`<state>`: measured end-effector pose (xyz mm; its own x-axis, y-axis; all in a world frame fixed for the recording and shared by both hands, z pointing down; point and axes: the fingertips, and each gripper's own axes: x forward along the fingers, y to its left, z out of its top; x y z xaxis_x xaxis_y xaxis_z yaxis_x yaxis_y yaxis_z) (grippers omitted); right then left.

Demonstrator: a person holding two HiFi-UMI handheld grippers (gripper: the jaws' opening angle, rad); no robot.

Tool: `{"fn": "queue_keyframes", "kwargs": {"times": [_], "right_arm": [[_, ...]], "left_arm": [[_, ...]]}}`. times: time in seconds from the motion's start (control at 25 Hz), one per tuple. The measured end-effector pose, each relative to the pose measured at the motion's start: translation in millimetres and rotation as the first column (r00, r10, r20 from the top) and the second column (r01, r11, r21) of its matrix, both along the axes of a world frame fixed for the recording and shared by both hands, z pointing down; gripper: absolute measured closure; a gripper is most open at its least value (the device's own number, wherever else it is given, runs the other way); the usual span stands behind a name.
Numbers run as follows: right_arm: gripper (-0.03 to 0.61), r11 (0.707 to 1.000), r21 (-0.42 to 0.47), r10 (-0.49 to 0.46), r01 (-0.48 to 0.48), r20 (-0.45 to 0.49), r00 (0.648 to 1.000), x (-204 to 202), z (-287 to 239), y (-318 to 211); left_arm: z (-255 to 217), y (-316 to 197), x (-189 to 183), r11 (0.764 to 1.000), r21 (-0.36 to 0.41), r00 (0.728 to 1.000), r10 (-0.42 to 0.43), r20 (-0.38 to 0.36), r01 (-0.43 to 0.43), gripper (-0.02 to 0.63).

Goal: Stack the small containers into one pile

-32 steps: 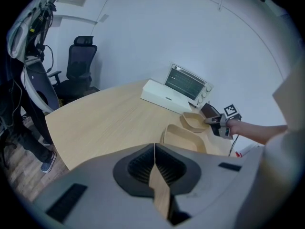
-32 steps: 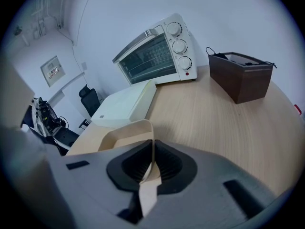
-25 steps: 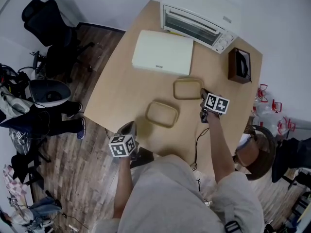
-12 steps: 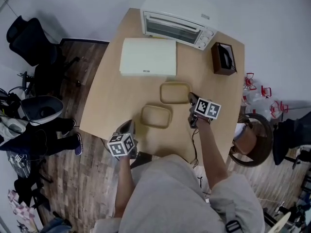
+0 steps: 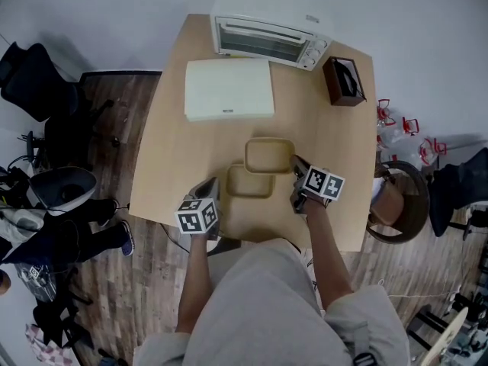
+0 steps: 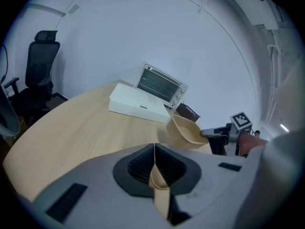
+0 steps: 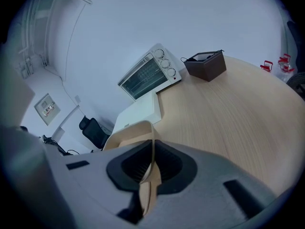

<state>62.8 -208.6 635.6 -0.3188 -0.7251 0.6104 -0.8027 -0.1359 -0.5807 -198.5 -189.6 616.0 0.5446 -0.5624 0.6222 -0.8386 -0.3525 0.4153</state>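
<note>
Two shallow beige containers are over the wooden table [image 5: 174,158]. My left gripper [image 5: 214,185] is shut on the left rim of the nearer container [image 5: 248,182]; in the left gripper view that rim [image 6: 159,191] is pinched in the left gripper [image 6: 155,168]. My right gripper [image 5: 296,169] is shut on the right rim of the farther container [image 5: 268,155], which the left gripper view shows tilted above the table as a container [image 6: 187,132]. In the right gripper view its wall [image 7: 132,131] rises from the right gripper [image 7: 152,170]. The two containers touch or overlap at their edges in the head view.
At the table's far end stand a white toaster oven [image 5: 268,40], a flat white box [image 5: 228,88] and a dark brown tissue box [image 5: 344,81]. Office chairs [image 5: 34,90] and clutter line the floor on the left. The table's near edge is just behind both grippers.
Both grippers have moved toward each other, each carrying its container. The two containers, apart a second ago, now meet near the table's front middle.
</note>
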Motion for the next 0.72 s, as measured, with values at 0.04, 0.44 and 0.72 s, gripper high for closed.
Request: {"fn": "queue_keyframes", "kwargs": {"times": [0.04,0.44,0.72], "right_arm": [[0.552,1.000,0.001,0.008,-0.008,0.007,1.000,-5,0,3],[0.551,0.998,0.008,0.061,-0.061,0.039,0.997,-49,3,33],[0.549,0.998,-0.001,0.067,-0.067,0.017,0.998,-61,0,51]], "left_arm": [[1,-2,0,1.000,0.001,1.000,0.016,-0.002,-0.016,0.607],[8,-15,8,0.988,0.021,0.988,0.153,-0.033,-0.153,0.607],[2,-17,20,0.977,0.032,0.976,0.212,-0.056,-0.210,0.607]]}}
